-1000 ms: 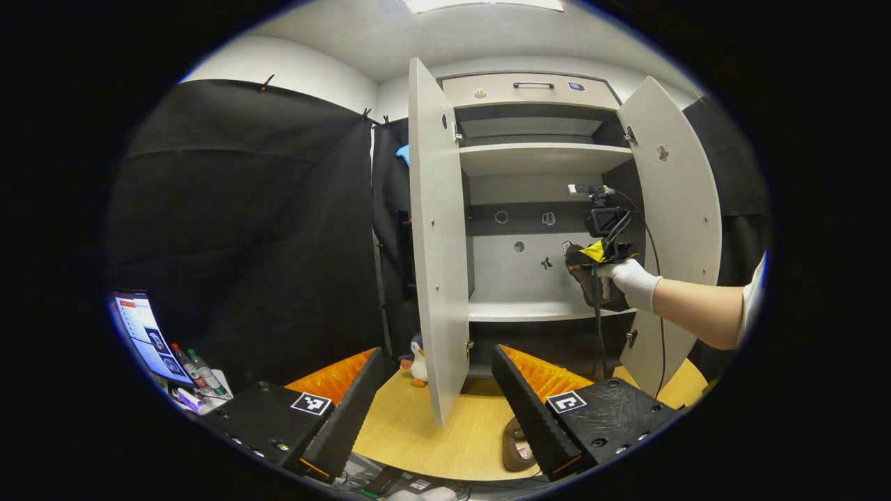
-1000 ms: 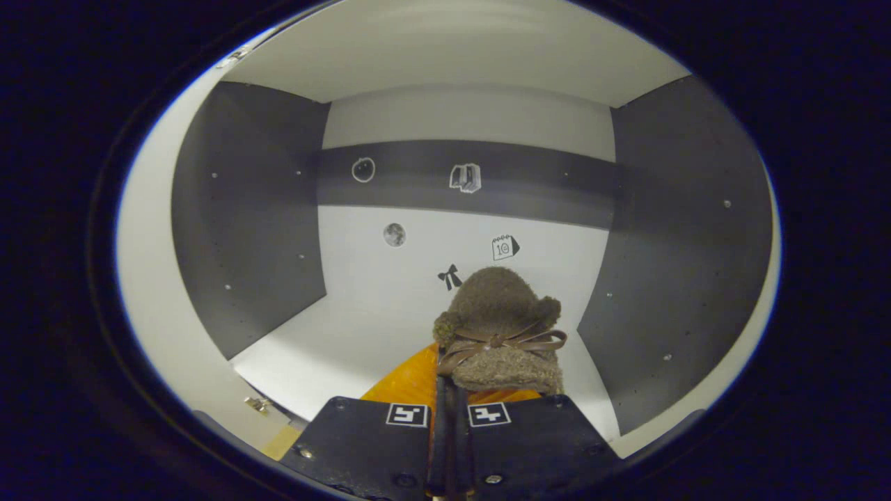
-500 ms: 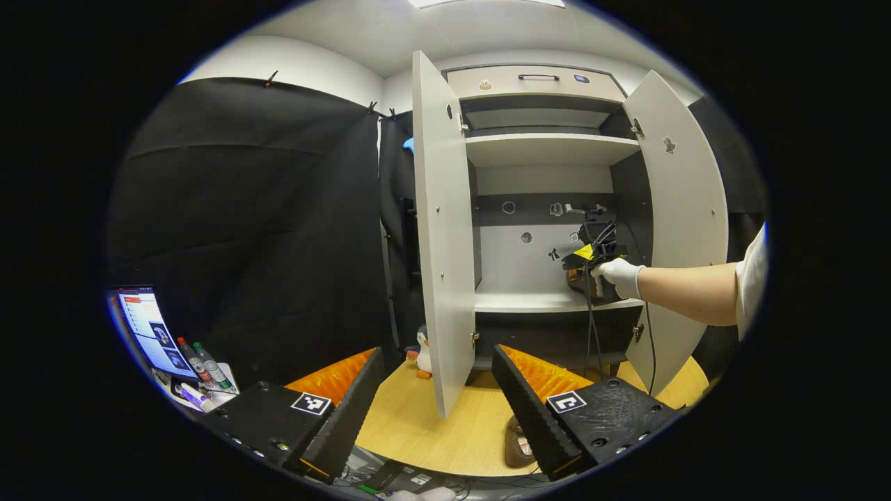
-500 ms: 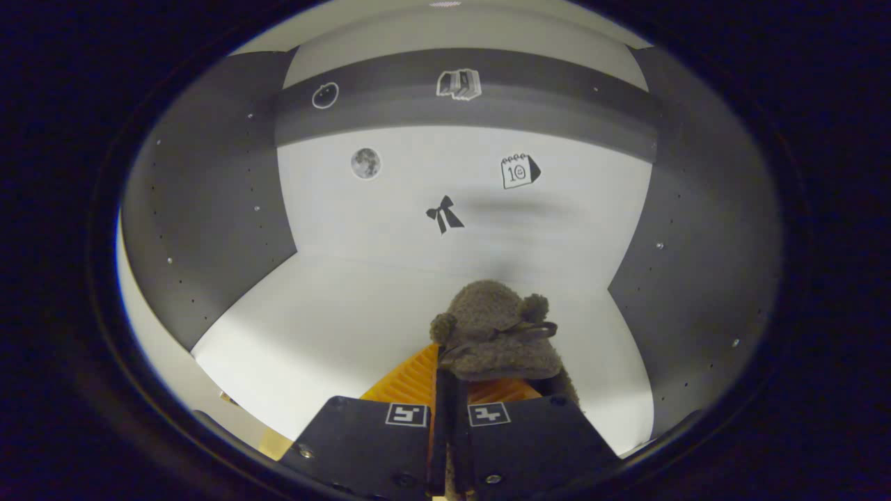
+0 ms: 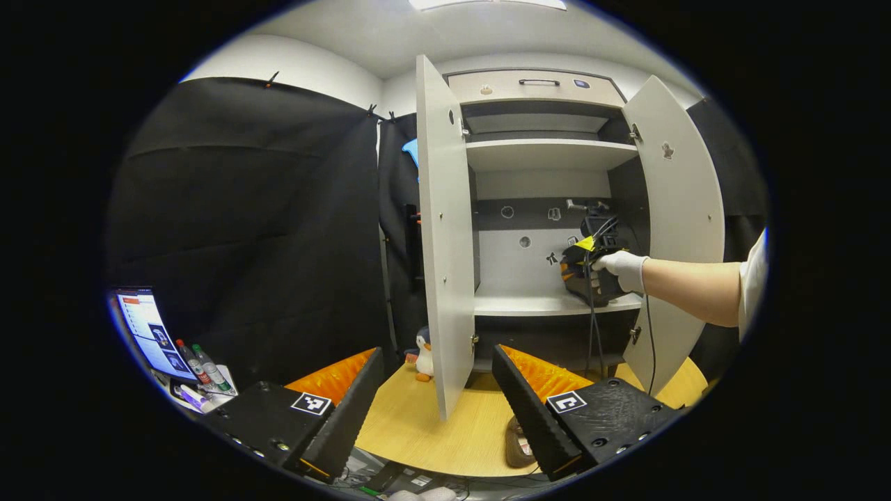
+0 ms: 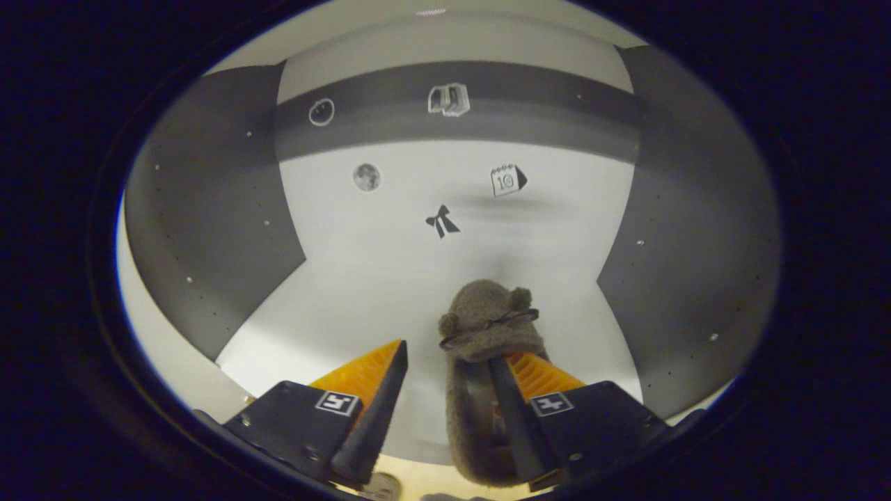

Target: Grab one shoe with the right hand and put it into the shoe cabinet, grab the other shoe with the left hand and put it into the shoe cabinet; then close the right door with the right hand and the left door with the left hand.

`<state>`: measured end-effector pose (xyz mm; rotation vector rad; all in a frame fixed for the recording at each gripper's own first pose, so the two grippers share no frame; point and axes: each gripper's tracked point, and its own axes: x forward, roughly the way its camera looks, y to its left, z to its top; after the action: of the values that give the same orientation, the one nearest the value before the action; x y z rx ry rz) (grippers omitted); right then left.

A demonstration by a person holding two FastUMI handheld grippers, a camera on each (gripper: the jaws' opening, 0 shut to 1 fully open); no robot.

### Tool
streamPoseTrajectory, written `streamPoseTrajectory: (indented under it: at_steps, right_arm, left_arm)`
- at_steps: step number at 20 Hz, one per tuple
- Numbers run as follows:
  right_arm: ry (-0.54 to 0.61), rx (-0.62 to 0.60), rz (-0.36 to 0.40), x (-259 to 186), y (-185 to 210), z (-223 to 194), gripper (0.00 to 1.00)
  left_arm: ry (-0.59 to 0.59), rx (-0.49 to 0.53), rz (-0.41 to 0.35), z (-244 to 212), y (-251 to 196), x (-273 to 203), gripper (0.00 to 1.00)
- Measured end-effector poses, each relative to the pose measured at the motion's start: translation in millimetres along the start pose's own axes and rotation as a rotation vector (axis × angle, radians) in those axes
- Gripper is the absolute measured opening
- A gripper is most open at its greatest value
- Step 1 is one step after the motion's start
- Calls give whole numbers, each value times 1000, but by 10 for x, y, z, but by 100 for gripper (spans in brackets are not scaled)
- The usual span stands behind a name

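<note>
While doors point(image 5: 443, 236) gape, penguin toy point(image 5: 422, 351) stands beside.

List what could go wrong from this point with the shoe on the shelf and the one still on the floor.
1. The right gripper stands open, yet the brown shoe lies against one finger with its heel near the shelf front; pulling back could drag it off.
2. The second shoe sits half hidden behind the open left gripper, so grabbing it may go poorly.
</note>
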<state>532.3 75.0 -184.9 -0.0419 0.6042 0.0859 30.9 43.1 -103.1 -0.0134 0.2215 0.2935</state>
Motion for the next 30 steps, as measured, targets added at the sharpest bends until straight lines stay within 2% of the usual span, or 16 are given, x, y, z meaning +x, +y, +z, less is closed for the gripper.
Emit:
streamPoseTrajectory:
  at_steps: [1, 4, 5, 6, 9, 11, 12, 14, 16, 24, 27, 30]
  right_arm:
    - [-25, 11, 6, -141, 14, 23, 81]
    - [-209, 12, -42, -653, -67, 336, 81]
    - [-259, 8, -40, -876, -39, 411, 85]
    - [-306, -1, -36, -1110, -9, 459, 78]
    - [-433, -35, -29, -1792, 62, 526, 80]
    - [-487, -35, -26, -2248, 77, 414, 78]
    - [-514, -28, -23, -2446, 80, 344, 81]
    - [-560, -15, -29, -2833, 23, 167, 81]
    - [-584, 1, -42, -3158, -60, -65, 100]
    - [-557, 42, -98, -3901, -463, -1387, 100]
    - [-528, 67, -112, -4066, -566, -1886, 99]
    - [-480, 51, -134, -4068, -689, -2163, 100]
  left_arm:
    - [-1, -3, -8, 3, 10, -16, 96]
    - [-12, -6, -35, 26, 19, -51, 96]
    - [-17, -4, -44, 40, 32, -67, 96]
    - [-21, -2, -54, 40, 38, -82, 96]
    - [-33, -5, -88, 57, 51, -124, 96]
    - [-42, -7, -113, 62, 51, -148, 96]
    - [-47, -5, -124, 73, 52, -166, 96]
    - [-55, 3, -145, 89, 57, -209, 96]
    - [-63, 9, -169, 101, 41, -247, 96]
    - [-65, 56, -239, -9, -51, -290, 96]
    - [-68, 52, -269, -25, -183, -245, 96]
    - [-70, 70, -271, -34, -317, -140, 96]
